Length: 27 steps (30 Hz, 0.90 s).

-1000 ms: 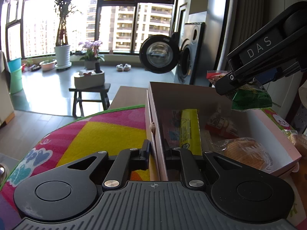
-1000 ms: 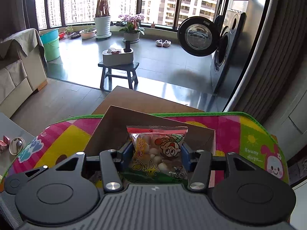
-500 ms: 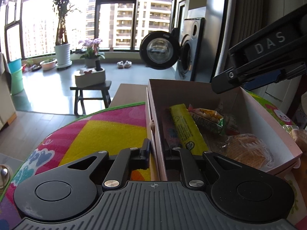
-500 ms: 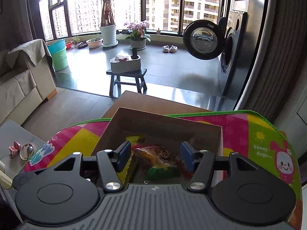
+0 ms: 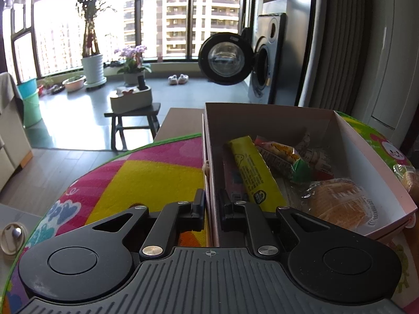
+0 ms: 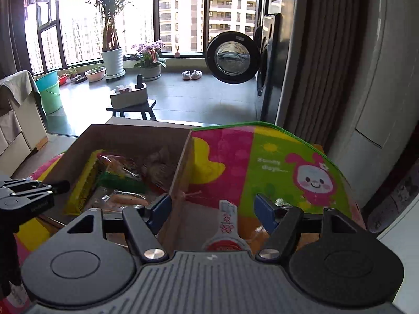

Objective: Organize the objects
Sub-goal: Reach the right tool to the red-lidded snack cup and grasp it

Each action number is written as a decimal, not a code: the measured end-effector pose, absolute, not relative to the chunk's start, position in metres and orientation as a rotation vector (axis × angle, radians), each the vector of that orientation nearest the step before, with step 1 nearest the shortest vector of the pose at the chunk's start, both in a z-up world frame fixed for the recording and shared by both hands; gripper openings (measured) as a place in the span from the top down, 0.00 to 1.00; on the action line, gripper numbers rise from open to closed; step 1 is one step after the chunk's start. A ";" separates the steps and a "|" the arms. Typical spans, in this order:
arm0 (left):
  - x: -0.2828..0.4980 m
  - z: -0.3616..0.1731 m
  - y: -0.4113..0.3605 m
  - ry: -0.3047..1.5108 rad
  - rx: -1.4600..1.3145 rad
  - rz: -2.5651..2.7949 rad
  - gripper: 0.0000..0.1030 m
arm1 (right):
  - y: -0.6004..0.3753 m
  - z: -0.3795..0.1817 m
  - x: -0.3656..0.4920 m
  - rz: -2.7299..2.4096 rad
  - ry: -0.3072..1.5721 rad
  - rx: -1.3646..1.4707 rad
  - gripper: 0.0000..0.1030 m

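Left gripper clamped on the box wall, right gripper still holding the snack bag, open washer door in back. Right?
Not quite. The right gripper is open and empty in the right wrist view; the snack bag lies in the box. The left gripper does clamp the wall, and the washer door is open.

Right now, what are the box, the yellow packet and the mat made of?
Box: looks like thin paperboard, matte, pink outside; folded corners and thin wall edges.
Yellow packet: probably plastic film, slightly glossy, printed.
Mat: likely foam or vinyl, smooth printed surface with a green edge; cannot tell which.
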<state>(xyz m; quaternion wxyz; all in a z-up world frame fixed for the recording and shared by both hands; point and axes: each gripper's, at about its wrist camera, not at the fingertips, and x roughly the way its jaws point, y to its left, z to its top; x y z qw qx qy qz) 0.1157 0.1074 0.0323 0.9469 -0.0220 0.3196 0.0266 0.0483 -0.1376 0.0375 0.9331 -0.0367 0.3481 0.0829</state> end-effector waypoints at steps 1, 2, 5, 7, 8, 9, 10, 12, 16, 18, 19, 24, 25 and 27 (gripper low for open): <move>0.116 0.033 0.107 0.653 -0.042 0.057 0.87 | -0.147 0.033 0.047 0.155 0.719 -0.066 0.32; 0.116 0.033 0.106 0.655 -0.039 0.058 0.87 | -0.154 0.030 0.047 0.141 0.722 -0.058 0.32; 0.117 0.033 0.104 0.666 -0.031 0.061 0.87 | -0.173 0.022 0.046 0.098 0.716 -0.049 0.29; 0.117 0.032 0.102 0.672 -0.022 0.063 0.87 | -0.182 0.018 0.048 0.071 0.696 -0.062 0.25; 0.117 0.032 0.101 0.675 -0.019 0.064 0.87 | -0.185 0.016 0.050 0.059 0.685 -0.074 0.23; 0.117 0.032 0.100 0.678 -0.017 0.065 0.87 | -0.189 0.014 0.052 0.044 0.674 -0.090 0.20; 0.118 0.031 0.100 0.681 -0.016 0.065 0.87 | -0.192 0.011 0.055 0.029 0.670 -0.100 0.20; 0.117 0.032 0.100 0.682 -0.018 0.064 0.87 | -0.199 0.005 0.063 0.010 0.685 -0.097 0.20; 0.117 0.033 0.100 0.686 -0.018 0.062 0.87 | -0.212 -0.009 0.075 0.005 0.734 -0.046 0.20; 0.117 0.033 0.100 0.685 -0.019 0.061 0.87 | -0.221 -0.016 0.078 0.007 0.757 -0.002 0.20; 0.117 0.033 0.101 0.685 -0.020 0.060 0.87 | -0.223 -0.017 0.077 0.012 0.761 0.008 0.20; 0.116 0.032 0.102 0.683 -0.026 0.055 0.87 | -0.231 -0.017 0.069 0.049 0.832 0.076 0.25; 0.116 0.031 0.103 0.683 -0.030 0.053 0.87 | -0.234 -0.018 0.065 0.050 0.856 0.104 0.26; 0.115 0.031 0.104 0.682 -0.035 0.049 0.87 | -0.239 -0.023 0.054 0.074 0.911 0.172 0.28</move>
